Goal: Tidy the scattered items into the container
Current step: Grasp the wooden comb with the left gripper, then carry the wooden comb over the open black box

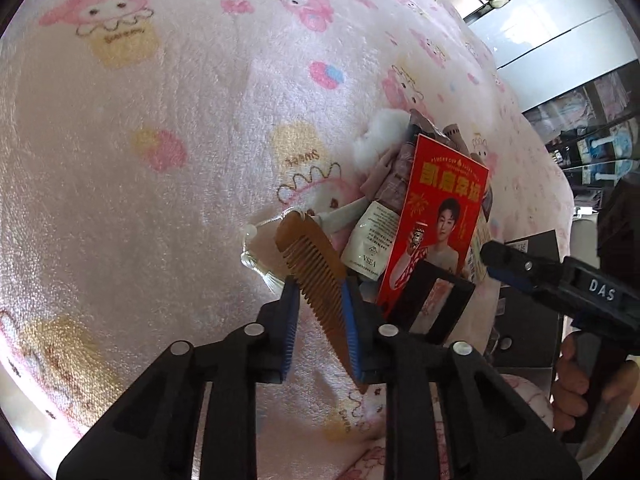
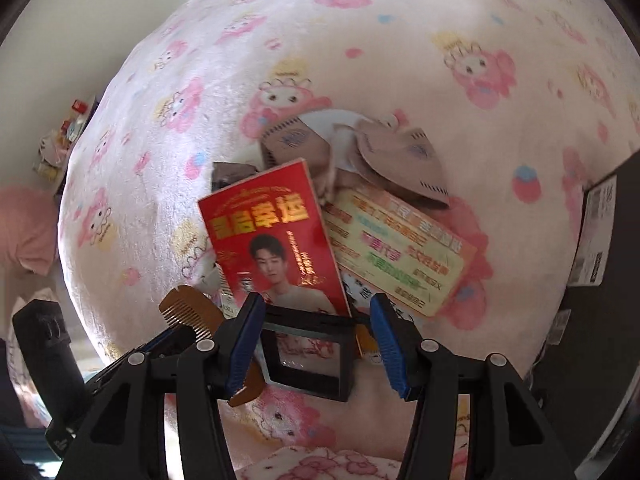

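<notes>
A brown wooden comb [image 1: 320, 280] stands tilted between the blue pads of my left gripper [image 1: 322, 316], which is shut on it just above the pink cartoon blanket [image 1: 160, 160]. The right wrist view shows the same comb [image 2: 188, 312] at lower left. My right gripper [image 2: 316, 344] is open and straddles a small black frame box [image 2: 308, 360], with a gap at the right pad. Behind the frame lies a heap: a red card with a portrait [image 2: 276, 240], a yellow-green card [image 2: 400, 248], beige face masks [image 2: 400, 152] and a white sachet [image 1: 372, 240].
A black box with white labels [image 2: 596, 240] sits at the right edge of the blanket. A clear trinket with a tassel [image 1: 256, 256] lies beside the comb, and a white fluffy item [image 1: 380, 136] tops the heap. A hand [image 1: 576, 380] holds the right gripper [image 1: 500, 264].
</notes>
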Demonstrator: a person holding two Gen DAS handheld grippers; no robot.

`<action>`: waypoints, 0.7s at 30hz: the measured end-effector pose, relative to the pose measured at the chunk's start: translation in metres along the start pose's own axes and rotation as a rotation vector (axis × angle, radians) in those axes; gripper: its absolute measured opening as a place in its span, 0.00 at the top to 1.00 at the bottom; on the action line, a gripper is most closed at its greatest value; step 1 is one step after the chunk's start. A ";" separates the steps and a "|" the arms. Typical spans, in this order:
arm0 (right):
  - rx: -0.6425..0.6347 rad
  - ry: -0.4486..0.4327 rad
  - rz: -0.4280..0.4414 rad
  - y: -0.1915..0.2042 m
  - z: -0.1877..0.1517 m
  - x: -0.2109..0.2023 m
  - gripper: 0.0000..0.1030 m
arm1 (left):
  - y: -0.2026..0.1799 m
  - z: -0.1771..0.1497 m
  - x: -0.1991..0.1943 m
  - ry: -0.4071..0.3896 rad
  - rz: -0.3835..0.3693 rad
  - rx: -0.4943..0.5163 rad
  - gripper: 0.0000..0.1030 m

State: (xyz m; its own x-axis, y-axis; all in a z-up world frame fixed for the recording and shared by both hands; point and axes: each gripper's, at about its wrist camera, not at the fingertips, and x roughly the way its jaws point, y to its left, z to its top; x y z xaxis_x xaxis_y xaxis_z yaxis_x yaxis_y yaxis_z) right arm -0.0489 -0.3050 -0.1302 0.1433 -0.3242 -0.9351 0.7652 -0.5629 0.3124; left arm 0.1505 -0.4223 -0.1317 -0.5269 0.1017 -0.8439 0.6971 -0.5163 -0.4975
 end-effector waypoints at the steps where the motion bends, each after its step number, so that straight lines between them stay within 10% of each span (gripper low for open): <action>1: 0.006 0.008 0.005 -0.001 0.000 0.001 0.51 | 0.001 0.001 0.000 -0.002 -0.002 -0.002 0.73; 6: -0.040 0.038 0.049 0.006 -0.003 -0.001 0.51 | 0.001 0.016 0.016 0.021 -0.013 -0.014 0.63; 11: -0.049 0.039 0.075 0.015 -0.011 -0.008 0.51 | -0.022 0.023 0.023 0.020 -0.055 0.043 0.94; 21: -0.051 -0.069 0.184 0.016 -0.054 -0.061 0.51 | -0.104 0.021 -0.044 -0.091 -0.236 0.212 0.97</action>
State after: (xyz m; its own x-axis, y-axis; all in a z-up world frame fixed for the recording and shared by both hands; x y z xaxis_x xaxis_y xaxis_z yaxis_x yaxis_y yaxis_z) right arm -0.0122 -0.2534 -0.0775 0.2415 -0.4703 -0.8488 0.7609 -0.4511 0.4664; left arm 0.0908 -0.3913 -0.0383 -0.7094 0.1682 -0.6844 0.4392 -0.6540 -0.6160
